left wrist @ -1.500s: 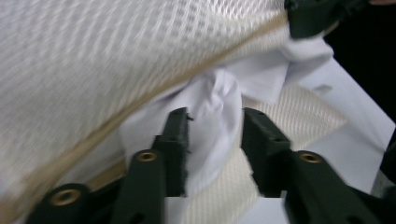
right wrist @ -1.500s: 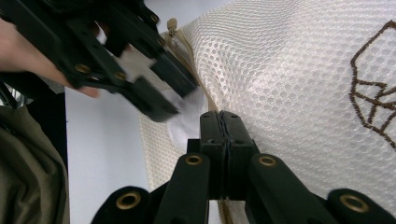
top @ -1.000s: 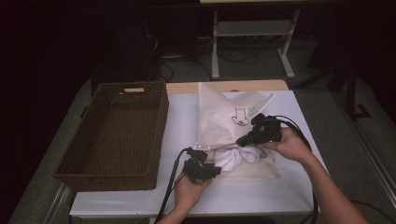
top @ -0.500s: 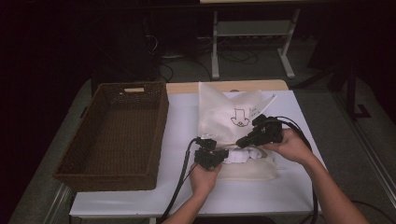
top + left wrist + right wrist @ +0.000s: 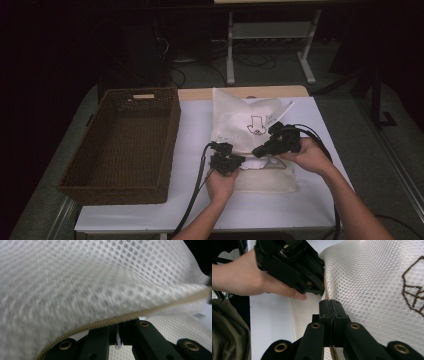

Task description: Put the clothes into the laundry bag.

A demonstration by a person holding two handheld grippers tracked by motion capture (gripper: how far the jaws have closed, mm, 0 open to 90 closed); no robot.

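Observation:
A white mesh bag [image 5: 235, 125] with a tan zip edge [image 5: 160, 308] and a brown embroidered figure [image 5: 256, 125] lies on the white table [image 5: 192, 125]. My left gripper [image 5: 239, 161] is at the bag's near mouth. Its jaws [image 5: 117, 331] have just closed and stand shut on the bag's edge, with mesh arching over them. My right gripper [image 5: 257, 151] points left at the same mouth, shut on the zip edge [image 5: 330, 305]. In the right gripper view the left gripper [image 5: 294, 267] and its hand [image 5: 242, 277] sit just beyond the right jaws. Something white [image 5: 260, 164] shows inside the mouth.
A large, empty brown wicker basket [image 5: 172, 130] stands on the table left of the bag. Black cables [image 5: 197, 185] trail from the grippers toward the front edge. A metal frame [image 5: 270, 30] stands on the floor beyond the table.
My left gripper moved up and to the right from the table's front onto the bag's mouth and closed there. The crumpled white cloth seen earlier is now mostly covered. The right gripper has stayed put.

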